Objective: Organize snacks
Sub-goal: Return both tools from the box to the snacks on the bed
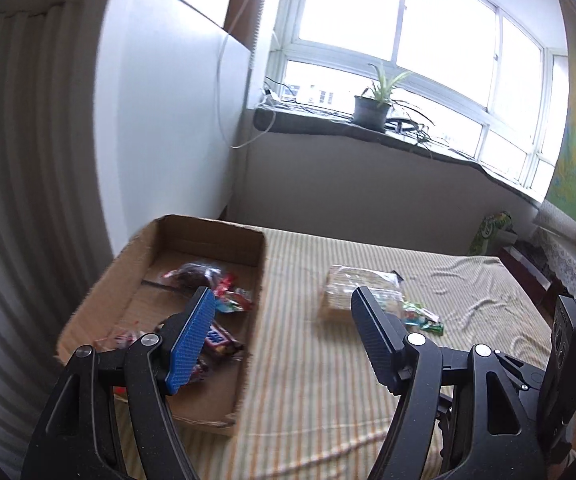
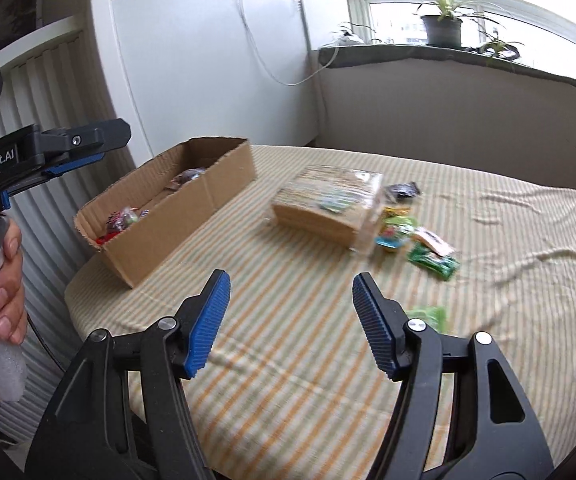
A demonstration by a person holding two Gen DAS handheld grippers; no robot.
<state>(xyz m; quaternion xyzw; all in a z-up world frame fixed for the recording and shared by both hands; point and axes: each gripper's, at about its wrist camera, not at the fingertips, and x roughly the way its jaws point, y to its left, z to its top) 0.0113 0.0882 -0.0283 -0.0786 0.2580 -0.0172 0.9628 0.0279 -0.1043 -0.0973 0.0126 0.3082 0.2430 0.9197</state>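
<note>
While both grippers hang above the striped cloth (image 2: 488, 240) that covers the worktop, neither has hold of anything: the left gripper (image 1: 283, 328) has its fingers (image 1: 191, 340) spread well apart with only air between them, and the right gripper (image 2: 292, 320) likewise stands parted and empty over bare cloth. The open cardboard box (image 2: 207, 192) sits at the left edge of the worktop, near the white cabinet (image 2: 207, 72), and already holds several wrapped snacks (image 1: 215, 300), among them a dark bag and a brown chocolate bar (image 1: 221, 340). To the right of the box, apart from it, lies a clear-wrapped pack of biscuits (image 2: 328, 208). Just beside that pack, on its far right side, a small cluster of loose sweets (image 2: 400, 232) and a green packet (image 2: 434, 260) rest on the cloth, and another green packet (image 2: 428, 314) lies close behind the right gripper's right finger. A person's hand (image 2: 5, 280) grips the left gripper's handle in the right wrist view.
</note>
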